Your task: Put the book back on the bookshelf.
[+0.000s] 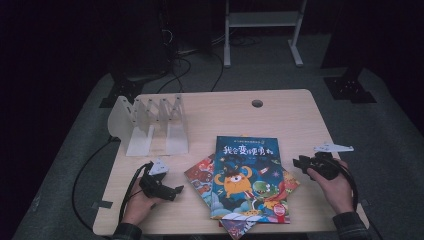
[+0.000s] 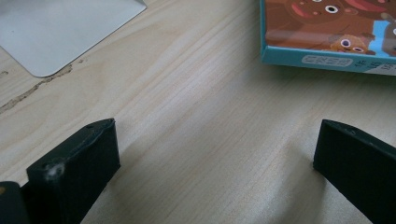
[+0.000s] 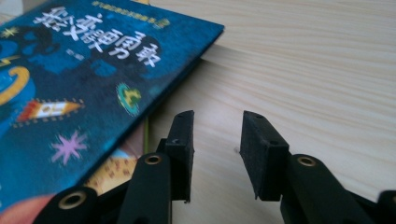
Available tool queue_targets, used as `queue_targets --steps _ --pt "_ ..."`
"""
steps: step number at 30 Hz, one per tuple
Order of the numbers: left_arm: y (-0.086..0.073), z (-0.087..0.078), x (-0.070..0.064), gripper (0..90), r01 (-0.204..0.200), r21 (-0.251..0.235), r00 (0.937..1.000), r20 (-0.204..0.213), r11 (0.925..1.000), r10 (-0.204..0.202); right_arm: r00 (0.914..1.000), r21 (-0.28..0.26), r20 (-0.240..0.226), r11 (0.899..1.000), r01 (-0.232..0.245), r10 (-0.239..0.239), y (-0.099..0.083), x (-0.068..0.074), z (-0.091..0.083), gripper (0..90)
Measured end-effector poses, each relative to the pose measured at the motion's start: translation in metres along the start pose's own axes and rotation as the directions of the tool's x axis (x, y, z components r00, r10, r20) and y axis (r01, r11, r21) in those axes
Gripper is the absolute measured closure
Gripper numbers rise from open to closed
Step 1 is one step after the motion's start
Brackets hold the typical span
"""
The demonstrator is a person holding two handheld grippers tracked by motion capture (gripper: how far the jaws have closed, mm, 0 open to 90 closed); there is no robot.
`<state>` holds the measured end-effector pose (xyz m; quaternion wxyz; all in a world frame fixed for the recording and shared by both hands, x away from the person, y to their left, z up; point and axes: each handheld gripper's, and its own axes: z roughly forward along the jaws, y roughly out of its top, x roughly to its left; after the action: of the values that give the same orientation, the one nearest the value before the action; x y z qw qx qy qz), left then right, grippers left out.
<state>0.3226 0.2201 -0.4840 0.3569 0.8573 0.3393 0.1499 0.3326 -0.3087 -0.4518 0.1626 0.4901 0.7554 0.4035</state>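
Observation:
A blue picture book (image 1: 245, 175) with cartoon monsters lies on top of a fanned stack near the table's front edge; a red-orange book (image 1: 199, 175) sticks out under it on the left. My left gripper (image 1: 176, 190) rests on the table just left of the stack, its jaws wide open over bare wood (image 2: 217, 140), and a book corner (image 2: 327, 32) lies beyond them. My right gripper (image 1: 297, 162) sits just right of the stack, open with a narrower gap and nothing between the jaws (image 3: 217, 126). The blue book's cover (image 3: 84, 84) is close on its left.
A white slotted book rack (image 1: 150, 125) stands at the back left of the wooden table (image 1: 285, 117); its flat base (image 2: 60, 32) shows ahead of the left gripper. A round cable hole (image 1: 257, 103) sits near the far edge. Cables trail off the table's left side.

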Motion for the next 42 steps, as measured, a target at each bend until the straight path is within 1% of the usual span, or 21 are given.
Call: queue_targets --steps 3,6,7,8,9,10,11,15,18,22,24,25,30,33,34,35,36,37,38,40,42 --pt "0.000 0.000 0.000 0.0 0.002 0.000 1.0000 -0.001 1.0000 -0.002 0.9999 0.000 -0.006 1.000 0.009 -0.009 0.003 0.003 0.004 61.0" --pt "0.000 0.000 0.000 0.0 0.002 -0.001 1.0000 -0.001 1.0000 -0.002 0.9993 -0.018 -0.033 1.000 0.020 -0.020 0.013 0.011 0.013 57.0" --pt "0.000 0.000 0.000 0.0 0.002 -0.001 1.0000 -0.001 1.0000 -0.002 0.9993 -0.018 -0.033 1.000 0.020 -0.020 0.013 0.011 0.013 57.0" --pt "0.000 0.000 0.000 0.0 0.002 -0.001 1.0000 -0.001 1.0000 -0.002 0.9986 -0.032 -0.050 0.999 0.014 -0.016 0.017 0.015 0.016 54.9" --pt "0.000 0.000 0.000 0.0 0.002 -0.001 1.0000 -0.001 1.0000 -0.002 0.9986 -0.032 -0.050 0.999 0.014 -0.016 0.017 0.015 0.016 54.9" --pt "0.000 0.000 0.000 0.0 0.002 -0.001 1.0000 -0.001 1.0000 -0.002 0.9984 -0.027 -0.054 1.000 0.013 -0.014 0.019 0.016 0.018 54.0" --pt "0.000 0.000 0.000 0.0 0.002 -0.001 1.0000 -0.001 1.0000 -0.002 0.9981 -0.021 -0.056 1.000 0.022 -0.023 0.022 0.021 0.022 52.7" --pt "0.000 0.000 0.000 0.0 0.002 -0.001 1.0000 -0.001 1.0000 -0.002 0.9977 -0.016 -0.062 1.000 0.027 -0.028 0.026 0.024 0.028 50.8" --pt "0.000 0.000 0.000 0.0 0.004 -0.001 1.0000 -0.001 1.0000 -0.004 0.9973 0.008 -0.070 1.000 0.021 -0.020 0.029 0.026 0.036 48.6" --pt "0.000 0.000 0.000 0.0 0.004 -0.001 1.0000 -0.001 1.0000 -0.004 0.9957 0.028 -0.089 0.999 0.027 -0.025 0.029 0.028 0.043 47.8" --pt "0.000 0.000 0.000 0.0 0.004 -0.001 1.0000 -0.001 1.0000 -0.004 0.9950 0.024 -0.097 0.999 0.028 -0.025 0.029 0.030 0.046 46.7" --pt "0.000 0.000 0.000 0.0 0.004 -0.002 1.0000 -0.001 1.0000 -0.004 0.9954 0.027 -0.092 0.999 0.030 -0.028 0.030 0.030 0.046 47.0" --pt "0.000 0.000 0.000 0.0 0.004 -0.002 1.0000 -0.001 1.0000 -0.004 0.9939 0.014 -0.098 0.999 0.053 -0.051 0.032 0.033 0.050 47.8" --pt "0.000 0.000 0.000 0.0 0.004 -0.001 1.0000 -0.001 1.0000 -0.004 0.9935 0.023 -0.098 0.998 0.060 -0.058 0.034 0.035 0.051 47.8" --pt "0.000 0.000 0.000 0.0 0.004 -0.001 1.0000 -0.001 1.0000 -0.004 0.9925 0.029 -0.093 0.996 0.083 -0.080 0.037 0.038 0.053 47.6" --pt "0.000 0.000 0.000 0.0 0.003 -0.001 1.0000 -0.001 1.0000 -0.003 0.9921 0.033 -0.091 0.995 0.090 -0.087 0.038 0.039 0.054 47.6" --pt "0.000 0.000 0.000 0.0 0.003 -0.001 1.0000 -0.001 1.0000 -0.003 0.9921 0.033 -0.091 0.995 0.090 -0.087 0.038 0.039 0.054 47.6" --pt "0.000 0.000 0.000 0.0 0.003 -0.001 1.0000 -0.001 1.0000 -0.003 0.9908 0.035 -0.091 0.994 0.103 -0.100 0.040 0.043 0.057 47.5" --pt "0.000 0.000 0.000 0.0 0.003 0.000 1.0000 -0.001 1.0000 -0.003 0.9905 0.038 -0.093 0.994 0.105 -0.101 0.041 0.044 0.058 47.5" --pt "0.000 0.000 0.000 0.0 0.003 0.000 1.0000 -0.002 1.0000 -0.003 0.9880 0.035 -0.100 0.992 0.122 -0.118 0.044 0.048 0.061 47.5" --pt "0.000 -0.001 0.000 0.0 0.000 0.002 1.0000 -0.001 1.0000 0.000 0.9874 0.033 -0.108 0.992 0.120 -0.116 0.045 0.050 0.064 47.5"
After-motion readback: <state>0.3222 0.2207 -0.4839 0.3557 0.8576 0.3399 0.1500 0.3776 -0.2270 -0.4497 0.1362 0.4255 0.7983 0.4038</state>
